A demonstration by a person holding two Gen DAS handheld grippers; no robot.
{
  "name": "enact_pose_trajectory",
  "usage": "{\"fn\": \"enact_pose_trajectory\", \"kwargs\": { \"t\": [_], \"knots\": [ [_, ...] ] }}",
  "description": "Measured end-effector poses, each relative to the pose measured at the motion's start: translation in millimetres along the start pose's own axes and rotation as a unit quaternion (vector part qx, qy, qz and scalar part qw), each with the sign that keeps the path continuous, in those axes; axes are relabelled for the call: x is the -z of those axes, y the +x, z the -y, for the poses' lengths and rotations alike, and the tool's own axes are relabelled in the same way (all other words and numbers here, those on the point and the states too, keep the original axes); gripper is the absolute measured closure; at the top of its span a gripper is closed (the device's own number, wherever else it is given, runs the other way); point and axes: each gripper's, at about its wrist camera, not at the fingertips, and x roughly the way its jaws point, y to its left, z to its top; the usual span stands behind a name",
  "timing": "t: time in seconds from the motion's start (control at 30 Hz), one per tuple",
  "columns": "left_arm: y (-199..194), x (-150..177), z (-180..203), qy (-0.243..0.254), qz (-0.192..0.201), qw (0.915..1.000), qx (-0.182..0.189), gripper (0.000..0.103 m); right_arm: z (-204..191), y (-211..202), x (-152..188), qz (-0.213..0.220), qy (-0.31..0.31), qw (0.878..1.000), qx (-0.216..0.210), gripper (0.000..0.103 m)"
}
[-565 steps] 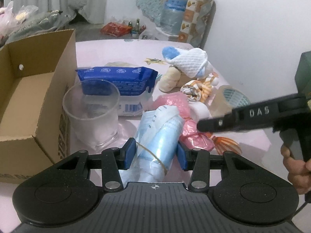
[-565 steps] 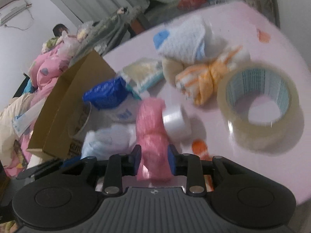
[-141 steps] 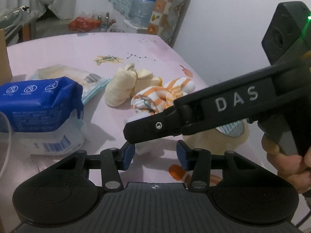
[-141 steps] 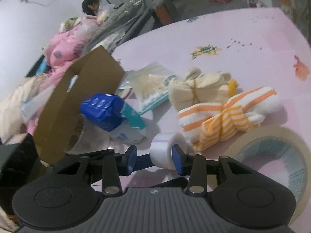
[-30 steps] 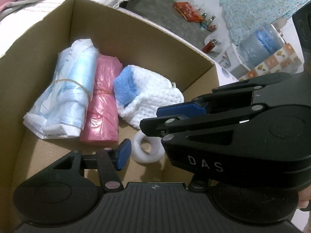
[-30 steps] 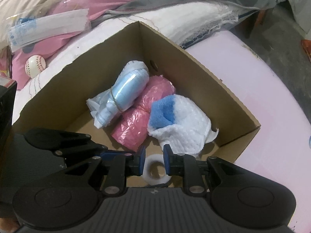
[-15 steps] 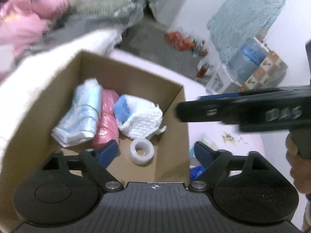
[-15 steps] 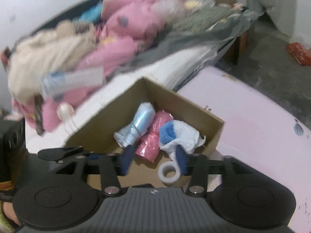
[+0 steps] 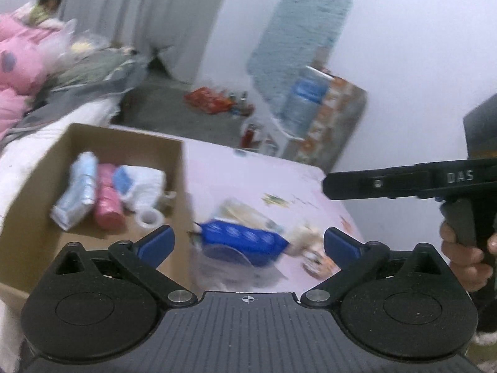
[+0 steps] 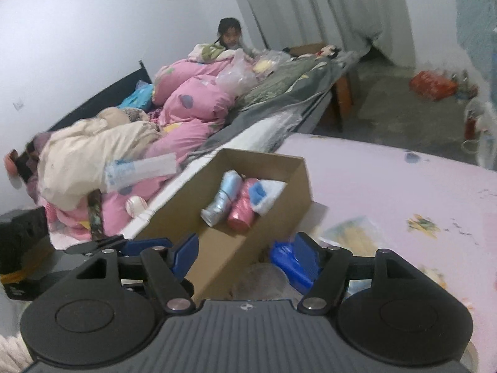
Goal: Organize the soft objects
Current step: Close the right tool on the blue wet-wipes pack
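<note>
While its jaws were opening wide, the left gripper (image 9: pixel 247 244) held nothing. Past its left finger the cardboard box (image 9: pixel 37 192) held a blue roll (image 9: pixel 76 192), pink roll (image 9: pixel 107 199), white cloth (image 9: pixel 144 183) and tape ring (image 9: pixel 150 217). Right gripper (image 10: pixel 245 248) also spread, empty; box ahead-left, blue wipes pack (image 10: pixel 289 264) by its right finger, on the pink table (image 10: pixel 388 186).

My left gripper (image 9: pixel 248 242): black linkage, blue pads, silver pivot screws, ribbed grey body. My right gripper (image 10: pixel 245 250) matches, with white "DAS" lettering.
</note>
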Motion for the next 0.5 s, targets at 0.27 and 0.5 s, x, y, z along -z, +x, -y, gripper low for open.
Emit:
{"fn": "enact_pose_trajectory", "kwargs": {
  "t": [0.27, 0.5],
  "knots": [
    [31.0, 53.5, 54.7, 0.104, -0.017, 0.9942, 0.017, 0.000, 8.9, 22.7, 46.3, -0.038, -0.080, 0.992, 0.093, 0.032],
    [76.6, 81.1, 72.3, 0.159, -0.043, 0.9863, 0.003, 0.005, 19.3, 84.6, 59.1, -0.098, -0.232, 0.960, 0.119, 0.032]
  ]
}}
